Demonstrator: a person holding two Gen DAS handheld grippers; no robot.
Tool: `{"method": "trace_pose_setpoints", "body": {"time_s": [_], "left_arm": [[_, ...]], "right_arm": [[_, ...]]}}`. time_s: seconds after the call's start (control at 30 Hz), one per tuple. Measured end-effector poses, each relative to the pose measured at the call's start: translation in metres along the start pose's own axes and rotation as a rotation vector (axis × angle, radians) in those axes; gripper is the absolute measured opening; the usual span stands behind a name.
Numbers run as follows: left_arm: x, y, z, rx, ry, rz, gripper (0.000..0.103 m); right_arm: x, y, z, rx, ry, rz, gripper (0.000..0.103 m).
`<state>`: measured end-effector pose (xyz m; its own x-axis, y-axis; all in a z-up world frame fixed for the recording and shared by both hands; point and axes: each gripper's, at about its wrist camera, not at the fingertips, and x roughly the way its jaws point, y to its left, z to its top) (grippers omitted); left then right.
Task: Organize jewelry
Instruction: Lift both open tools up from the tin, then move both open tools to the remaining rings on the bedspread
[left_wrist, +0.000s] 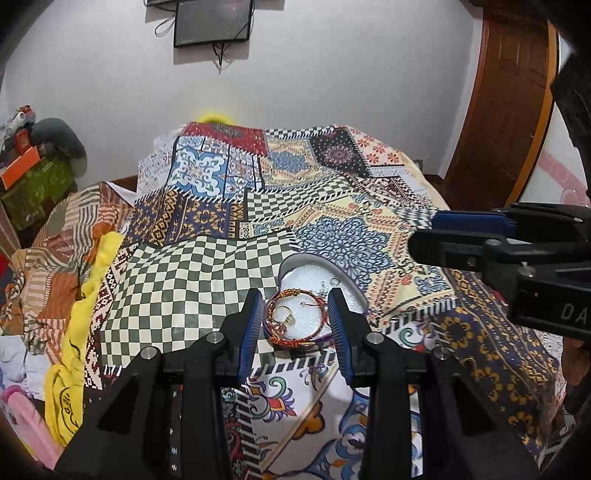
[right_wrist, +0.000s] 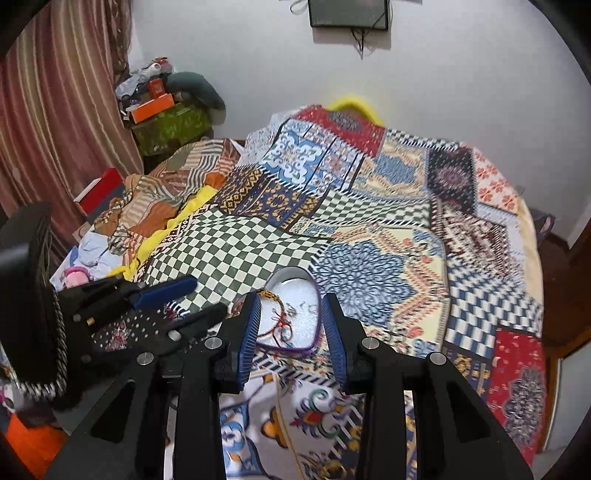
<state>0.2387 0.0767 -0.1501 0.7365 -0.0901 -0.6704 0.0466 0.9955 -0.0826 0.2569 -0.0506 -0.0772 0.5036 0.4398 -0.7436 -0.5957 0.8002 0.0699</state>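
Red-and-gold bangles (left_wrist: 295, 317) already lie in the heart-shaped box (left_wrist: 343, 280), centre frame. Left gripper (left_wrist: 295, 325) and right gripper (right_wrist: 290, 321) hang part-open and empty above; closing the box likely comes next.

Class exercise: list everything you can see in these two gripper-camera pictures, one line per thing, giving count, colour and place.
Heart-shaped box: one, purple rim, white lining, on the bedspread.
Bangles: several, red and gold, inside the box.
Rings: a few, gold, inside the box; exact count unclear.
Bedspread: one, patchwork, many colours, covering the bed.
Screen: one, black, on the white wall.
Yellow cloth: one, left bed edge.
Door: one, brown, right.
Left gripper: black, blue pads, open, above the box.
Right gripper: same, open.
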Motion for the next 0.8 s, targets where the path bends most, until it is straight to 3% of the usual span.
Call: {"method": "trace_pose_setpoints", "body": {"time_s": [0.43, 0.8], "left_arm": [[-0.023, -0.032, -0.014, 0.037, 0.013, -0.055, 0.039], [-0.005, -0.054, -0.048, 0.047, 0.109, -0.095, 0.039]], "right_arm": [[-0.038, -0.018, -0.038, -0.029, -0.024, -0.088, 0.031], [-0.021, -0.039, -0.089, 0.037, 0.099, -0.058, 0.031]]}}
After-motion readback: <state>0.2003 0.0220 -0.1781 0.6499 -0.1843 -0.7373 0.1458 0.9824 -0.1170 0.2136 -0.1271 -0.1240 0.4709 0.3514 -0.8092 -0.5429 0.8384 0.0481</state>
